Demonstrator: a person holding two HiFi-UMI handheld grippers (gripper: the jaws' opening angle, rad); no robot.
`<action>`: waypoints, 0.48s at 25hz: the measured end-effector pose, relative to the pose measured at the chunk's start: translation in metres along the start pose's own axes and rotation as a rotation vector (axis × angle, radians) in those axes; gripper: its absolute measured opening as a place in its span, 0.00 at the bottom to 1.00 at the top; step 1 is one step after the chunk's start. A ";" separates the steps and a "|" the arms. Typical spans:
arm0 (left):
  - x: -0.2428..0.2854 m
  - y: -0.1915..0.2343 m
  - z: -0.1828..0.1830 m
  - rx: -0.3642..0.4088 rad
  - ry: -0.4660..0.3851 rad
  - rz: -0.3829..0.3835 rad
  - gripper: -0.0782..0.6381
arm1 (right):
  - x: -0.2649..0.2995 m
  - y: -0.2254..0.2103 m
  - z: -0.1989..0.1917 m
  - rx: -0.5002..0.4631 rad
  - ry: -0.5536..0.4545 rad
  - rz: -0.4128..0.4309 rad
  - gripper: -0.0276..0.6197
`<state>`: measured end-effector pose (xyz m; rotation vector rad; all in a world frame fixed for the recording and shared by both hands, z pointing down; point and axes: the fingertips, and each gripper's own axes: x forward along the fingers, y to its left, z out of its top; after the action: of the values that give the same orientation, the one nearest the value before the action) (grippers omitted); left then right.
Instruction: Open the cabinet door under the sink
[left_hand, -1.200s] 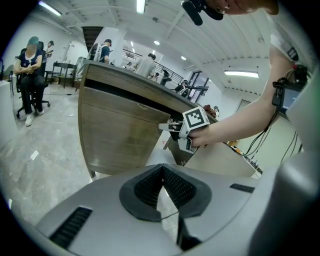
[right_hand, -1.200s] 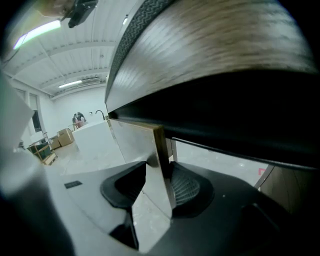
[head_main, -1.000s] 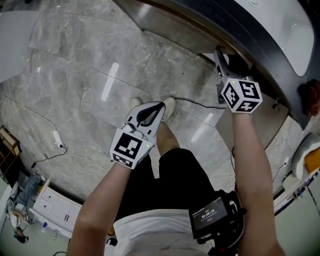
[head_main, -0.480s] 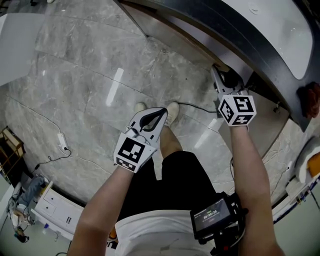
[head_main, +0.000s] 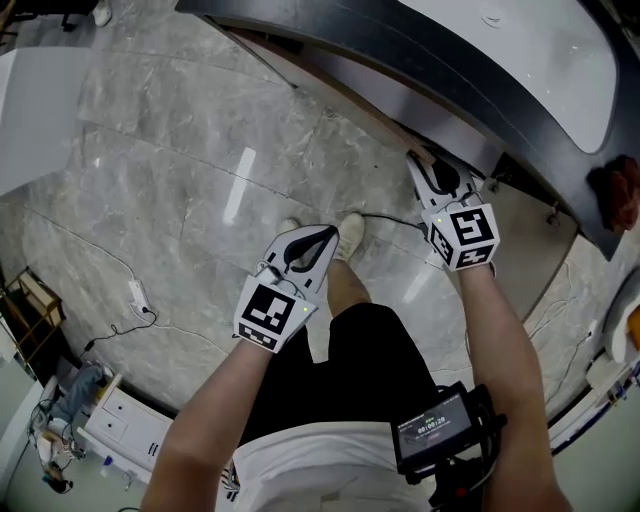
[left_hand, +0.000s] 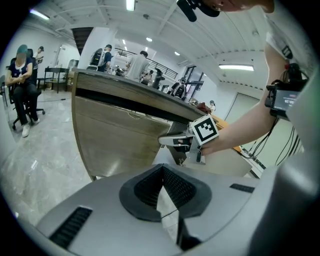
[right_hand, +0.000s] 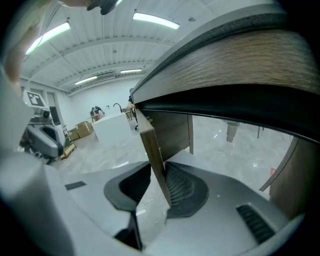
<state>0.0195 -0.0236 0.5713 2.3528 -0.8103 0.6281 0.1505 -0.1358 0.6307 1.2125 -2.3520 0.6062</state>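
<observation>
The wood-grain cabinet (left_hand: 115, 135) runs under the dark counter (head_main: 400, 50) and white sink (head_main: 530, 60). Its door (right_hand: 152, 150) stands ajar, with the floor and a drain pipe (right_hand: 232, 131) showing inside. My right gripper (right_hand: 157, 172) (head_main: 428, 172) straddles the door's free edge. Its jaws are closing: the edge lies against the right ribbed pad (right_hand: 180, 187), and a gap remains on the left side. The left gripper view shows it (left_hand: 172, 141) reaching in at the cabinet front. My left gripper (head_main: 325, 232) (left_hand: 162, 170) hangs shut and empty over the floor, near the person's knee.
The person's shoes (head_main: 350, 232) stand close to the cabinet, with a thin cable (head_main: 385, 215) beside them. A power strip (head_main: 135, 293) and a white drawer unit (head_main: 120, 425) lie at the left. A red object (head_main: 622, 190) sits on the counter. Several people (left_hand: 22, 85) are far behind.
My right gripper has drawn away from the cabinet front toward the person, with the door edge between its jaws. The left gripper has stayed where it was.
</observation>
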 end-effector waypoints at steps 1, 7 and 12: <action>0.001 0.000 0.002 0.005 0.000 -0.004 0.12 | 0.000 0.002 -0.001 -0.006 0.002 0.006 0.19; 0.008 -0.006 -0.003 0.024 0.023 -0.042 0.12 | -0.002 0.016 -0.011 -0.020 0.006 0.015 0.18; 0.006 -0.010 -0.012 0.041 0.035 -0.071 0.12 | -0.003 0.028 -0.018 -0.025 0.001 0.002 0.18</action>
<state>0.0277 -0.0115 0.5796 2.3893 -0.7014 0.6603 0.1320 -0.1091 0.6383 1.1987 -2.3527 0.5760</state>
